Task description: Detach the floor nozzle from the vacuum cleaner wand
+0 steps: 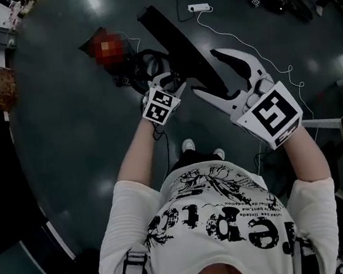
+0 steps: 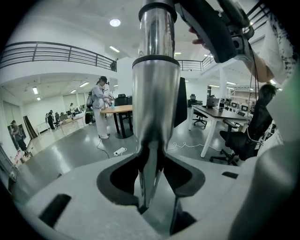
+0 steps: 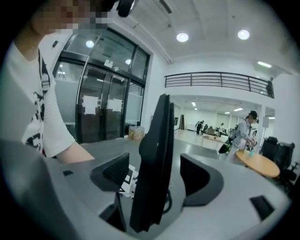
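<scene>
A shiny silver wand tube stands upright between the jaws of my left gripper, which is shut on it. In the head view this gripper is held up in front of the person's chest. A long flat black vacuum part, apparently the floor nozzle, slants from the upper left down to both grippers. My right gripper is open around its near end. In the right gripper view the black part stands edge-on between the spread jaws of that gripper, and neither pad presses on it.
Far below is a dark glossy floor with a white power strip, its thin cable and a loop of black hose. A cardboard box stands at the left. Desks, chairs and people are farther off in the hall.
</scene>
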A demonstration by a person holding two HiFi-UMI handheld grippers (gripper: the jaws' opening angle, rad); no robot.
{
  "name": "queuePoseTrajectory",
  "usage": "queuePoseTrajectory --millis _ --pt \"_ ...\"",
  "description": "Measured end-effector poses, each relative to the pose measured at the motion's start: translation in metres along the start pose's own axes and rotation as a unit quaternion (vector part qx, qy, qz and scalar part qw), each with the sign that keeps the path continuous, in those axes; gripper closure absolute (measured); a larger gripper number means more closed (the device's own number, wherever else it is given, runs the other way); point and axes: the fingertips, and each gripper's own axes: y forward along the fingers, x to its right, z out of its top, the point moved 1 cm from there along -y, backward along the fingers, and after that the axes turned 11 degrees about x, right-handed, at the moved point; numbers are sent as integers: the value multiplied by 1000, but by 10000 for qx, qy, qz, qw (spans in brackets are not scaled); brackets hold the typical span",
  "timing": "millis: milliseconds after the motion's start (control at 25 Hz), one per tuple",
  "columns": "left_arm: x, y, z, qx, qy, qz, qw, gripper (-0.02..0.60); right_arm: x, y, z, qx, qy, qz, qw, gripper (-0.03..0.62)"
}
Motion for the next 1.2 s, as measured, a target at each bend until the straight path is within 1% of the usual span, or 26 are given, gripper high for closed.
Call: queuePoseTrajectory --millis 40,120,200,280,320,360,480,600,640,720,840,920,960,1000,1080,1200 --pt "4 -3 1 -20 4 -26 10000 409 -6 10 1 -65 -112 8 9999 274" --pt "16 -9 5 -59 26 -100 9999 410 -13 24 -1 -163 -177 -70 9997 273" --pt "25 -11 8 -20 94 -143 9999 409 -16 30 -13 -492 -208 -116 9985 273" --pt "30 -11 10 37 136 -143 9998 410 -22 31 -27 -908 -202 -26 9957 275" --pt "32 -11 10 70 149 -147 9998 410 -25 29 -30 -1017 -160 1 9947 282" --pt "35 -11 11 112 159 -161 9997 410 -27 26 -30 -1051 -116 -22 9944 369" --pt "39 -14 20 345 246 -211 9989 410 -24 19 -20 -946 -61 -183 9953 398" --pt "38 -13 38 817 522 -148 9952 408 -15 15 -7 -808 -77 -286 9963 405" --pt "38 -11 42 976 559 -120 9936 408 -14 14 -4 -779 -97 -298 9965 405" --pt "37 -4 43 1138 444 -105 9925 408 -14 13 1 -733 -129 -298 9968 407" --pt "37 12 40 1156 269 -185 9928 407 -19 15 9 -669 -122 -229 9974 407" --pt "35 15 49 1408 196 -219 9896 408 -20 18 15 -628 -15 -168 9979 407" --pt "35 14 56 1532 231 -248 9876 425 -17 18 17 -613 71 -165 9980 407" --pt "37 14 61 1598 295 -307 9862 457 -12 16 18 -606 162 -184 9979 407" --pt "42 16 63 1555 424 -513 9856 462 0 11 19 -597 353 -244 9973 407" --pt "46 11 61 1364 669 -899 9843 466 15 2 17 -603 665 -293 9955 407"
